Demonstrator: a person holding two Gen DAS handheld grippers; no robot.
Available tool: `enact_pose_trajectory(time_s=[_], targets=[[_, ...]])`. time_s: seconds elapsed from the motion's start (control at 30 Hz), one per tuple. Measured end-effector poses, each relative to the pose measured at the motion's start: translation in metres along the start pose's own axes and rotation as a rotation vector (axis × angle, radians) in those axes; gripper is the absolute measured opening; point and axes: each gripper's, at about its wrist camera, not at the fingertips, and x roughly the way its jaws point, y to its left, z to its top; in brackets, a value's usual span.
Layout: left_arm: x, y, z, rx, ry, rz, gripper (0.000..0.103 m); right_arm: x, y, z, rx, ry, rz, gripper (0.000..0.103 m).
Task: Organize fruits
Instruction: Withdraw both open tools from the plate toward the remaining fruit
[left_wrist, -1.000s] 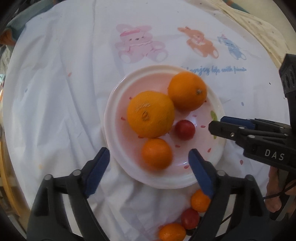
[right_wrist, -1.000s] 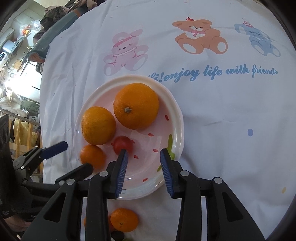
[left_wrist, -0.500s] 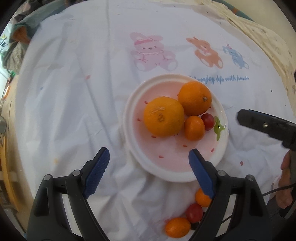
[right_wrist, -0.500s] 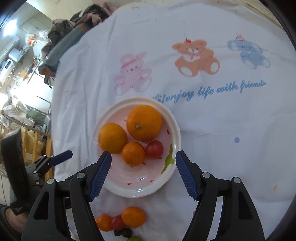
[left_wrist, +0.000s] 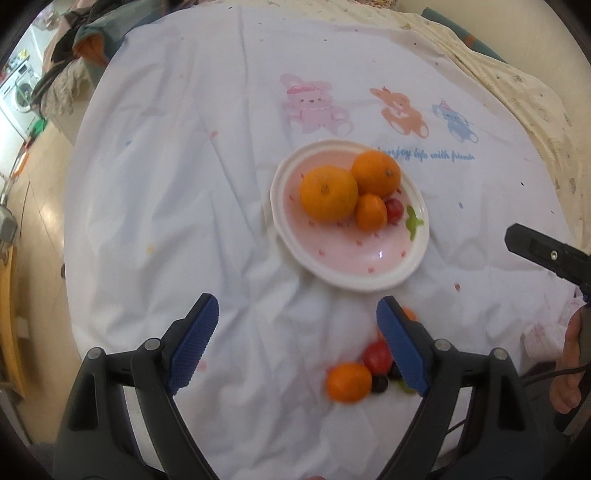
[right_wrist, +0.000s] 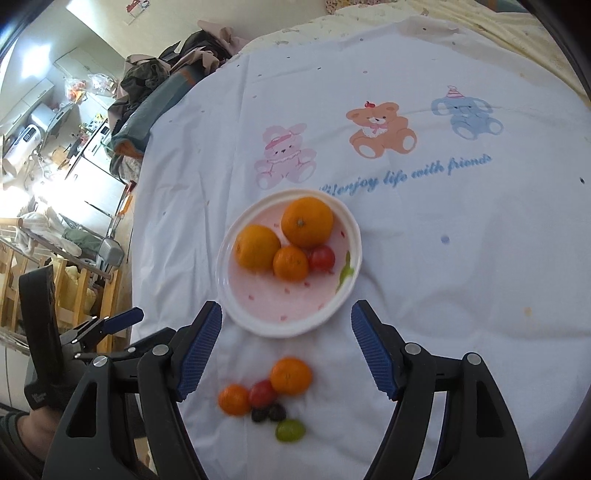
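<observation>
Both the left hand-held gripper (left_wrist: 295, 328) and right hand-held gripper (right_wrist: 286, 332) gape wide, empty.

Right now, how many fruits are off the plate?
6, clustered on the cloth below the plate: two oranges, a tomato, two dark grapes, a green grape. None appear hidden.

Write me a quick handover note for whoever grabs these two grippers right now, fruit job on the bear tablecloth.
Left gripper: open, holds nothing.
Right gripper: open, holds nothing, near edge of plate.
Plate: two large oranges, one small orange and one cherry tomato.
Left on the tablecloth, near side of plate: two small oranges, a cherry tomato, two dark grapes, one green grape.
To do: probably move that cluster onto the plate.
</observation>
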Motion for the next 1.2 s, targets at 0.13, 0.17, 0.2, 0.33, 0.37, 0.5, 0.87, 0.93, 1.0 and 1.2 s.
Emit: enact_pose_trajectory(time_s=[0.13, 0.17, 0.2, 0.33, 0.37, 0.5, 0.87, 0.93, 1.0, 1.2], targets=[[-0.003, -0.001, -0.022, 0.007, 0.016, 0.013, 0.085, -0.01, -0.002, -0.025, 0.017, 0.005, -0.009, 0.075], [-0.002, -0.002, -0.027, 0.011, 0.023, 0.007, 0.085, -0.012, -0.003, -0.031, 0.021, 0.008, -0.01, 0.075], [0.001, -0.002, -0.031, 0.018, 0.035, -0.004, 0.085, -0.012, -0.005, -0.038, 0.03, 0.014, -0.014, 0.075], [0.02, -0.017, -0.053, 0.125, 0.105, -0.011, 0.085, -0.013, -0.012, -0.058, 0.062, 0.021, -0.019, 0.075], [0.025, -0.021, -0.057, 0.153, 0.123, -0.002, 0.085, -0.012, -0.014, -0.061, 0.07, 0.025, -0.019, 0.075], [0.046, -0.036, -0.076, 0.265, 0.196, 0.019, 0.083, -0.011, -0.024, -0.069, 0.09, 0.028, -0.054, 0.075], [0.081, -0.063, -0.079, 0.413, 0.256, 0.056, 0.08, -0.006, -0.039, -0.071, 0.126, 0.048, -0.063, 0.075], [0.083, -0.069, -0.079, 0.428, 0.258, 0.05, 0.08, -0.004, -0.037, -0.07, 0.112, 0.052, -0.078, 0.075], [0.085, -0.075, -0.079, 0.453, 0.256, 0.052, 0.081, -0.003, -0.034, -0.069, 0.098, 0.05, -0.091, 0.075], [0.088, -0.085, -0.081, 0.51, 0.262, 0.043, 0.072, -0.005, -0.031, -0.069, 0.098, 0.047, -0.063, 0.076]])
